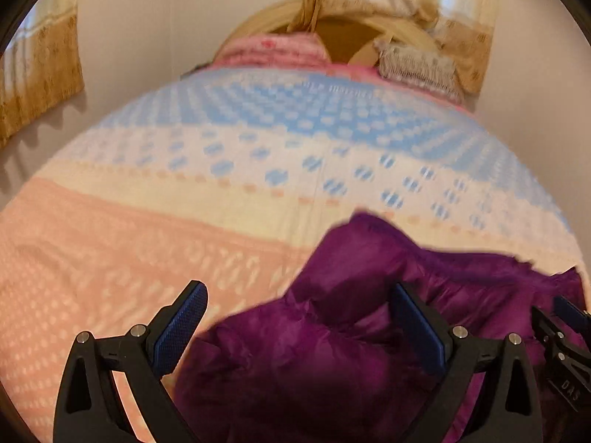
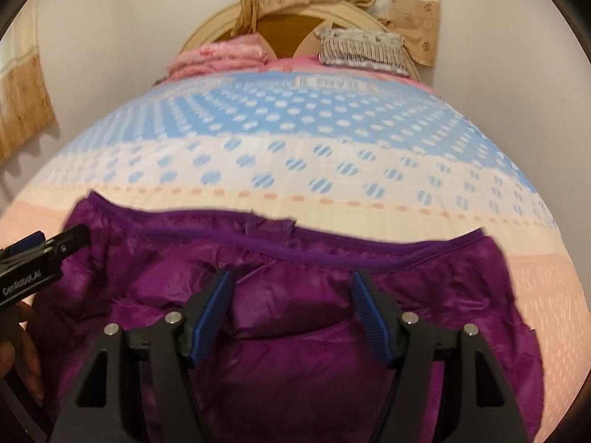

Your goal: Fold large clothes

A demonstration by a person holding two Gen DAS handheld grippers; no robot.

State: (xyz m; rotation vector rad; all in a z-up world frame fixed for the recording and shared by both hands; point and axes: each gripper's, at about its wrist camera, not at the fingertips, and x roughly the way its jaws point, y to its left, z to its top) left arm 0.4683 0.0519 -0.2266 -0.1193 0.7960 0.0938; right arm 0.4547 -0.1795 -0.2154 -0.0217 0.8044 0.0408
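A purple puffy jacket [image 2: 332, 313] lies crumpled on the bed, its trimmed edge running across the far side. My right gripper [image 2: 292, 277] hovers above its middle, open, with nothing pinched between the blue pads. In the left wrist view the jacket [image 1: 332, 332] fills the lower right. My left gripper [image 1: 299, 295] stands wide open over the jacket's left end, one finger [image 1: 192, 306] above the bedspread and the other above the fabric. Each gripper shows at the edge of the other view: the left gripper [image 2: 37, 243] and the right gripper [image 1: 565, 317].
The bedspread [image 2: 295, 147] has pink, cream and blue dotted bands. At the headboard [image 2: 288, 33] lie a pink folded blanket [image 2: 221, 55] and a grey fringed cushion [image 2: 362, 50]. Curtains [image 2: 22, 99] hang on the left and behind the bed. A hand [image 2: 18, 343] shows at the lower left.
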